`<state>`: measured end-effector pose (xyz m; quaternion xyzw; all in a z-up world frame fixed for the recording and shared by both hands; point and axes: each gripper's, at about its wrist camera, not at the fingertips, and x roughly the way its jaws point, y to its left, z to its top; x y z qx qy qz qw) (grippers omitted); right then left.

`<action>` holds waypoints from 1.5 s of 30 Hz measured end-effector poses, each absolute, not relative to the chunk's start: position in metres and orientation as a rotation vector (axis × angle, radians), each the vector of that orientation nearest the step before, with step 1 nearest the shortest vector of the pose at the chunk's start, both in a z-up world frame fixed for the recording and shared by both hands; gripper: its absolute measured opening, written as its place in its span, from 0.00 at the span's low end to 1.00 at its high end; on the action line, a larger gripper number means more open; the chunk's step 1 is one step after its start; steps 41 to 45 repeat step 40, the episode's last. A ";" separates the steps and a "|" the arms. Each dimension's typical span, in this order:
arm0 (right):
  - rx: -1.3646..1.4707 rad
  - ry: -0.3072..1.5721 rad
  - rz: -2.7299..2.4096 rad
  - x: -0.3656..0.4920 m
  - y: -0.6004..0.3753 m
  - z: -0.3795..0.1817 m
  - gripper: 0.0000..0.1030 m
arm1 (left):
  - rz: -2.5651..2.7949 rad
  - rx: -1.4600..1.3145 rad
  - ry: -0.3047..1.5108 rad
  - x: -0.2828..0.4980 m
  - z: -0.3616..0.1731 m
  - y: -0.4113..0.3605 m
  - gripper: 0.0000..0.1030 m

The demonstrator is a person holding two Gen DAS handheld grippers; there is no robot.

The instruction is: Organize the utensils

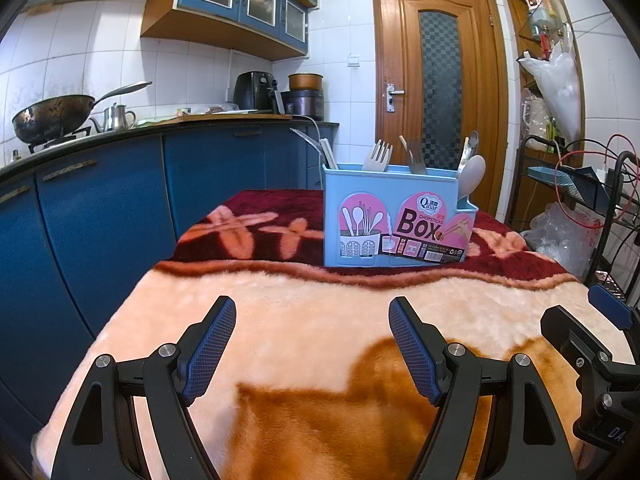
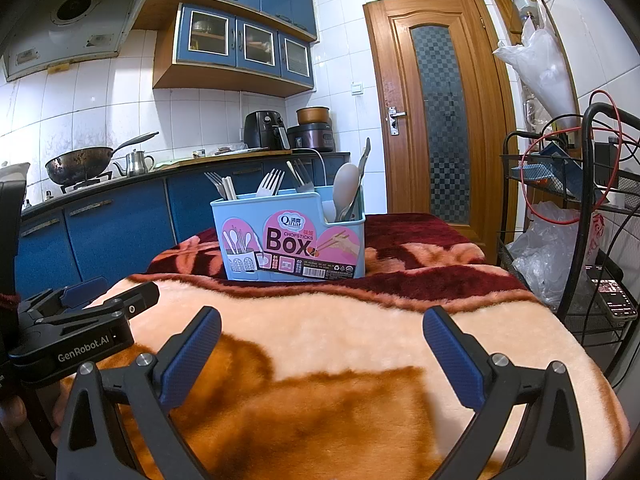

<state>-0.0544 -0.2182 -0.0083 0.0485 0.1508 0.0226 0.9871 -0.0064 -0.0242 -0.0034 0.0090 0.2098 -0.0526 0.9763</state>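
Plush, soft blanket (image 1: 320, 320) covers the tabletop, so nothing will slide readily on it. The pale blue plastic chopsticks box (image 1: 394, 220) stands upright at its far side, probably light and tippy. Its forks (image 1: 378, 156) and spoon (image 1: 472, 174) look stiff and slick; take them by the upper ends. Left gripper (image 1: 312, 344) and right gripper (image 2: 322, 354) hover with jaws spread, holding nothing.

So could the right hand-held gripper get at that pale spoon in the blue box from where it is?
Probably yes. The right hand-held gripper is open and empty, only bare blanket lies before the blue box, and the pale spoon stands above the rim, though other utensils crowd it.
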 end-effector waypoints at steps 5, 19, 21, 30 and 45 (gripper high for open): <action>0.097 0.303 0.045 -0.054 -0.218 -0.008 1.00 | -0.107 0.019 0.423 -0.006 -0.004 -0.024 0.77; 0.096 0.303 0.045 -0.054 -0.218 -0.008 1.00 | -0.098 0.025 0.417 -0.007 -0.002 -0.024 0.77; 0.096 0.304 0.046 -0.054 -0.218 -0.008 1.00 | -0.099 0.024 0.417 -0.007 -0.002 -0.024 0.77; 0.095 0.304 0.045 -0.054 -0.218 -0.008 1.00 | -0.101 0.022 0.418 -0.007 -0.002 -0.025 0.77; 0.095 0.305 0.046 -0.054 -0.218 -0.008 1.00 | -0.100 0.020 0.420 -0.007 -0.003 -0.026 0.77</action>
